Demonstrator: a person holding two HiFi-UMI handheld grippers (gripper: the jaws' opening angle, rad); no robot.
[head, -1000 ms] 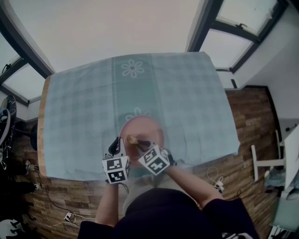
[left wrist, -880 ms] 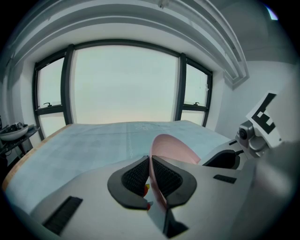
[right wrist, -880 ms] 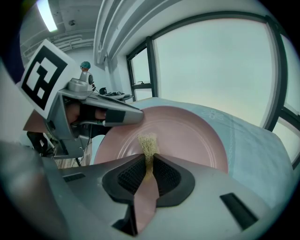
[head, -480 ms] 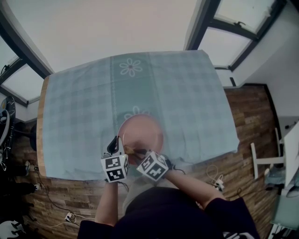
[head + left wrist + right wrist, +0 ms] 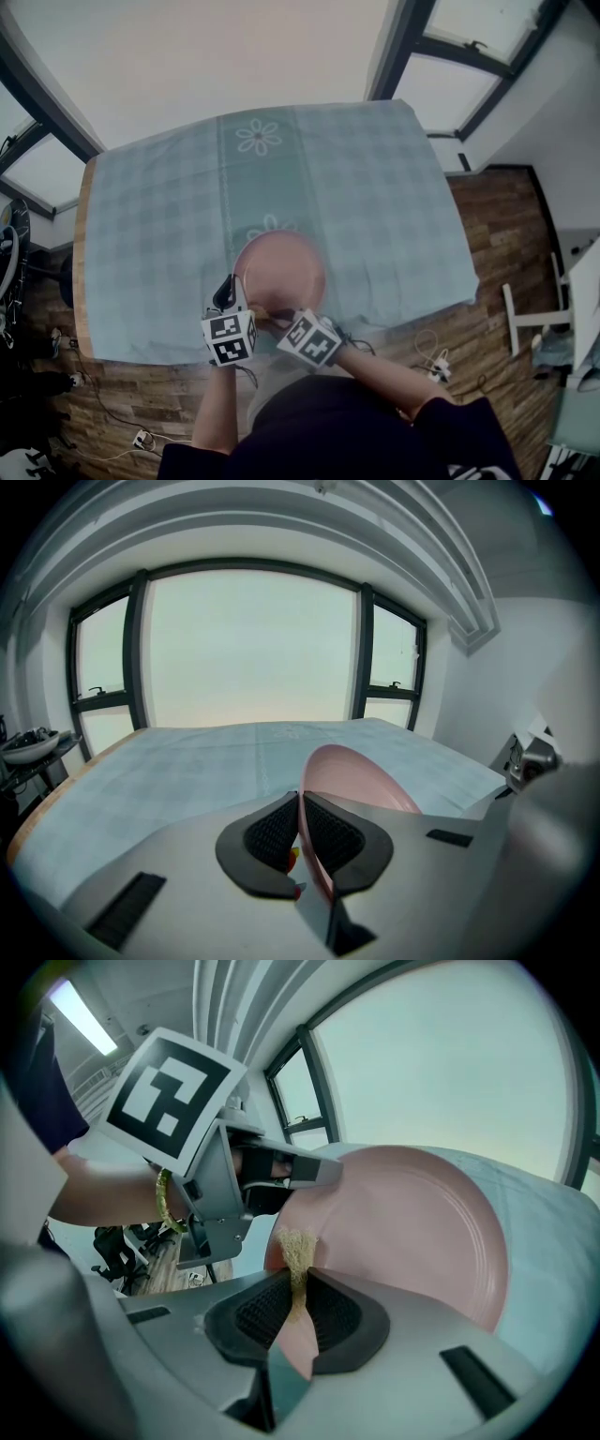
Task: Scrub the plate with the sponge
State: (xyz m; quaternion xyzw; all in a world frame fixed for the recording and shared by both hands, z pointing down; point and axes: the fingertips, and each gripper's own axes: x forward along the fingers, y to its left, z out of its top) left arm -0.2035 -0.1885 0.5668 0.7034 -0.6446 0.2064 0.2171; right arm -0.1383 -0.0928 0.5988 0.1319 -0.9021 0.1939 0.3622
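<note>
Left claw [image 5: 300, 803] clamps plate [image 5: 367, 778], right claw [image 5: 300, 1288] sponge [image 5: 297, 1245]

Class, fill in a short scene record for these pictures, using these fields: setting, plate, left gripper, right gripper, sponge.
setting: table under a pale checked tablecloth with flower motifs, windows beyond
plate: pink, round, near the table's front edge, just ahead of the person
left gripper: shut on the plate's rim
right gripper: shut on the sponge, held beside the left gripper
sponge: thin, tan, its tip appears to rest against the plate's face near the rim
</note>
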